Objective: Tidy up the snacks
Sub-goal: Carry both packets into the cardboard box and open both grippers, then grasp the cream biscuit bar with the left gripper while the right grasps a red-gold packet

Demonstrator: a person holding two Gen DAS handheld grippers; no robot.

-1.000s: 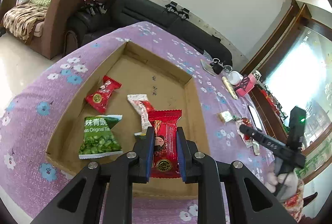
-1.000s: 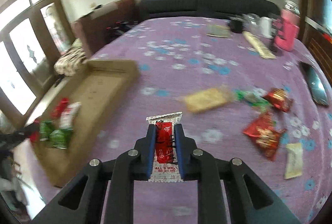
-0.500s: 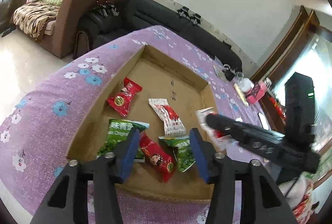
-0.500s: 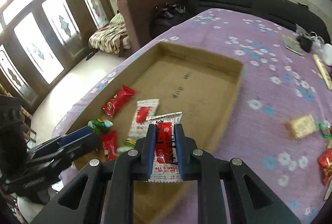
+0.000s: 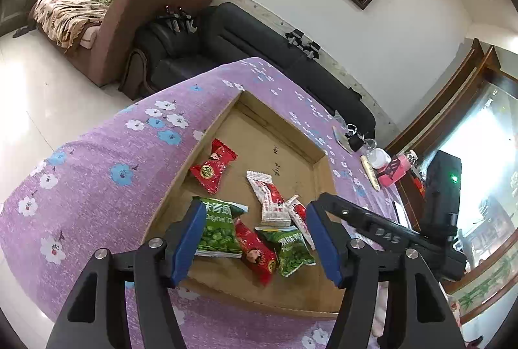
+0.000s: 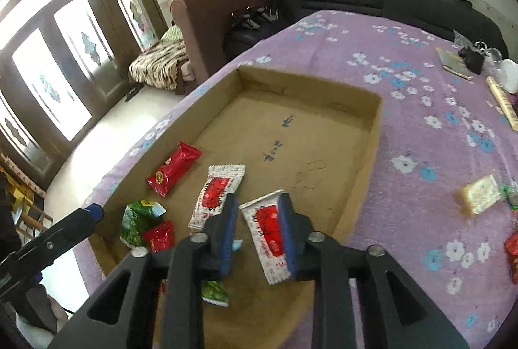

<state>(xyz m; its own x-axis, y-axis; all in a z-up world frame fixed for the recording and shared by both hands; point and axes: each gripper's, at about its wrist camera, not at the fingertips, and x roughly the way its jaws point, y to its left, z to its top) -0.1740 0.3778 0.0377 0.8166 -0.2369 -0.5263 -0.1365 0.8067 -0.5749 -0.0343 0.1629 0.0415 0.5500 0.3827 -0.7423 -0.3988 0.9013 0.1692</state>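
Cardboard box (image 6: 372, 135) on purple flowered table (image 6: 421, 129), holding red, white-and-red and green snack packets.

Left hand-held gripper (image 5: 255, 240): jaws wide, just been opening, nothing between them; hangs over green pea packet (image 5: 218, 227) and red packet (image 5: 255, 253).

Right hand-held gripper (image 6: 259, 230): jaws narrowly parted, just been opening; white-and-red packet (image 6: 267, 230) tilted between them, against one pad, over the box.

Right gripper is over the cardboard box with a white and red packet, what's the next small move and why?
Probably open the right gripper wider. Its jaws have just been opening and the white-and-red packet hangs tilted against one pad above the cardboard box, so more opening should drop it in.
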